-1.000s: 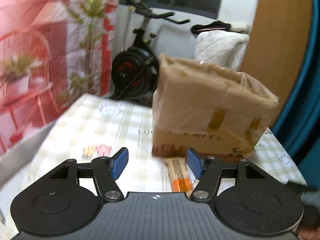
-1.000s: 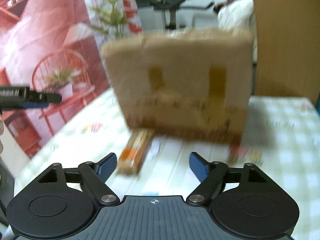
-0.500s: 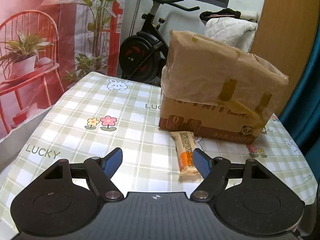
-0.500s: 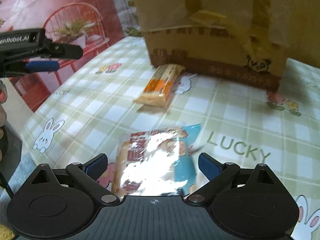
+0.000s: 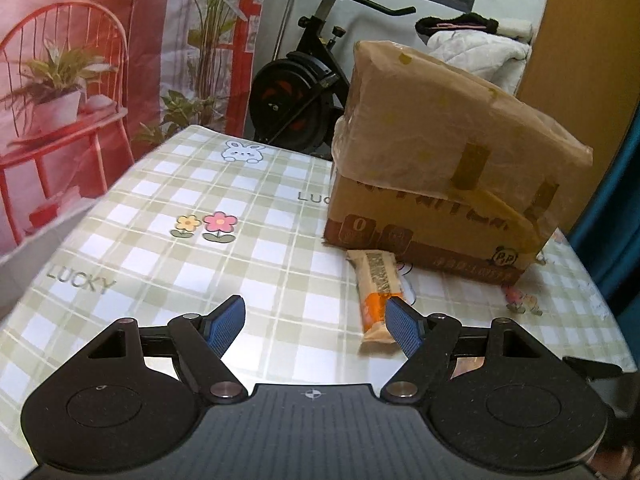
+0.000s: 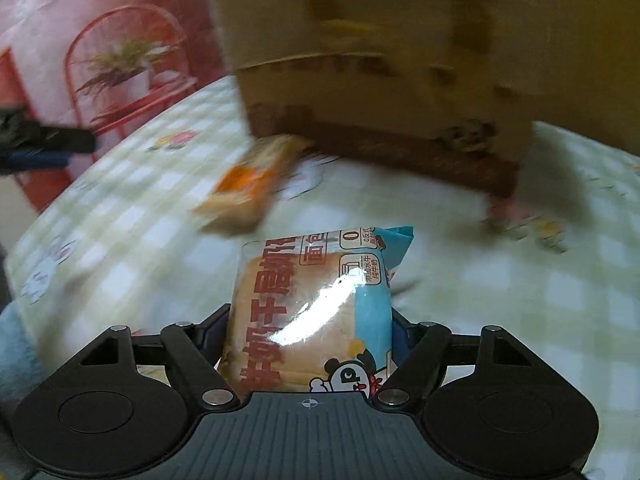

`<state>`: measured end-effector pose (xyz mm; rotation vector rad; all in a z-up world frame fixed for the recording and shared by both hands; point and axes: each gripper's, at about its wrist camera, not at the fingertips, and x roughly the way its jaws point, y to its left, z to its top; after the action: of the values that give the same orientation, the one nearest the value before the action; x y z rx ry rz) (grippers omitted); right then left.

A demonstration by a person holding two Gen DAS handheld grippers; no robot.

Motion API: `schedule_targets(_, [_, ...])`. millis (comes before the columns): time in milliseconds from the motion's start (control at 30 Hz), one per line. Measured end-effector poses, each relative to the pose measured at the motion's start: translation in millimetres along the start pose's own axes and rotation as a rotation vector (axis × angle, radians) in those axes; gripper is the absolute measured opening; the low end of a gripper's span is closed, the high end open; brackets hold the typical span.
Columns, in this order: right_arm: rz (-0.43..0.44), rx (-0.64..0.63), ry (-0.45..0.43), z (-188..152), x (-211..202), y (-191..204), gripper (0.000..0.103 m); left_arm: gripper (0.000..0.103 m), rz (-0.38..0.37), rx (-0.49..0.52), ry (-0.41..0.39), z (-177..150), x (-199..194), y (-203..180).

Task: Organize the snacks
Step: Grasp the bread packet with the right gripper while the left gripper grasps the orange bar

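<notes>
Since the frame of half a second ago, the right gripper (image 6: 310,330) has come down over the bread packet (image 6: 312,312) and its jaws have just been closing; the packet now sits between them with both pads against its sides, so I judge it gripped.

Left wrist view: the left gripper (image 5: 314,322) stands open over the checked tablecloth (image 5: 160,216) with nothing held. The orange snack bar (image 5: 376,294) lies beside its right fingertip (image 5: 402,330), one end near the foot of the cardboard box (image 5: 448,168). To the left there is much free cloth; the table edge falls away at the far left.

Right wrist view: this picture is blurred. The bread packet points toward the snack bar (image 6: 250,184) and the box (image 6: 384,64).

Risks: the glossy film may slip from the pads, or too strong a squeeze may crush the soft bread. The box wall looks tall, so a low lift could knock it. The left fingertip may also push the bar under the box edge
</notes>
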<state>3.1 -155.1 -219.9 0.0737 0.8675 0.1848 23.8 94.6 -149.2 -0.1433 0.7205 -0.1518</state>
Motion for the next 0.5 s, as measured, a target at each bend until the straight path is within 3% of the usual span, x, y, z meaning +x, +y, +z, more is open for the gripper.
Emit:
schedule_targets(133, [-0.060,-0.020,-0.052,11.8,7.0,-30.7,0.071,0.079,-0.033,-0.039,0.028,-0.2,15.7,-3.9])
schedule_targets(500, [-0.071,0.020,-0.187,1.9,19.3,-59.3,0.071,0.079,-0.037,0.095,0.047,12.7,66.3,-45.0])
